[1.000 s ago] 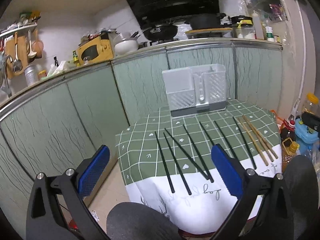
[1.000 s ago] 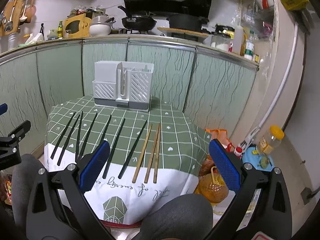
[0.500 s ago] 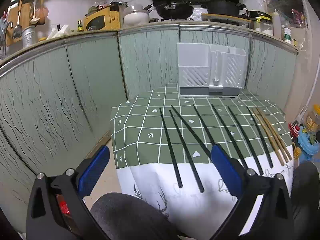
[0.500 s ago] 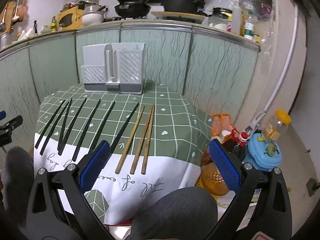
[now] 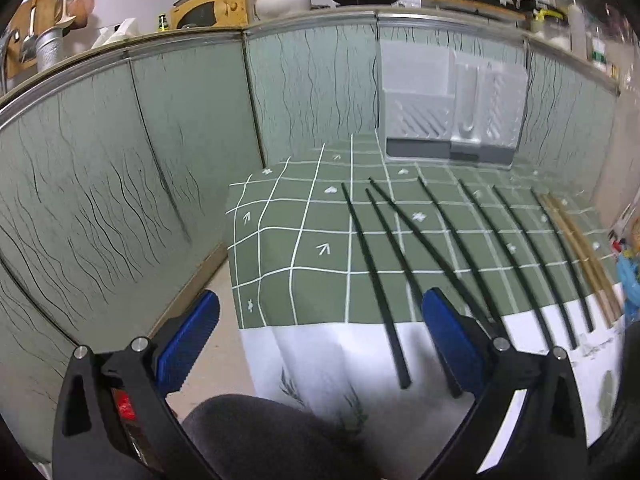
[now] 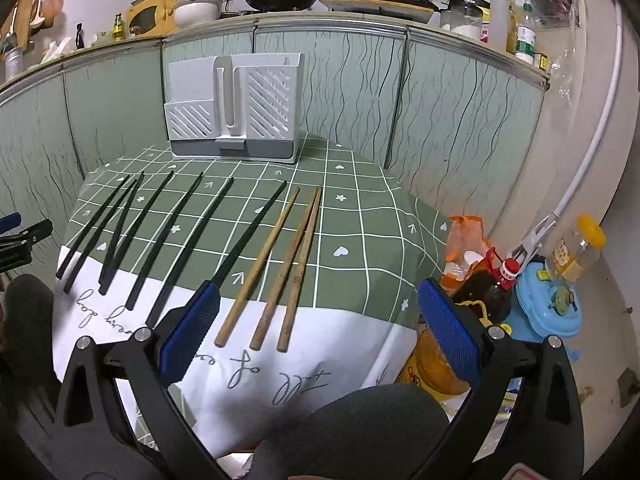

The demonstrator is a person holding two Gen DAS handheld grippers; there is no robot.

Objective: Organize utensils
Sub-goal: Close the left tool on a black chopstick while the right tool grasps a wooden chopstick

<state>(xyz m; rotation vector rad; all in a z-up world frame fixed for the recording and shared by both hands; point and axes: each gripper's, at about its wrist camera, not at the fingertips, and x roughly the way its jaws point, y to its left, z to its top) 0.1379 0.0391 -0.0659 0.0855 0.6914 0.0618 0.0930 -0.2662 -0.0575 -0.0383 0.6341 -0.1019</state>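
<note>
Hovering before the near edge of the surface point(image 6: 360, 248), both held wide apart and holding nothing: left gripper point(image 5: 320, 340) off the left front corner, right gripper point(image 6: 320, 326) off the right half. Lying in a row on the green checked cloth point(image 5: 304, 240): black chopsticks point(image 6: 156, 228) to the left, three wooden chopsticks point(image 6: 294, 264) to the right, thick ends reaching onto the white band at the near edge. Standing at the far edge, against the green cabinet doors point(image 6: 348, 92): white utensil holder point(image 6: 234, 106), upright, well apart from the chopstick tips. Open cloth right of the wooden chopsticks up to the right edge; just beyond that edge, bottles and an orange bag point(image 6: 466, 248). Bare floor left of the surface.
</note>
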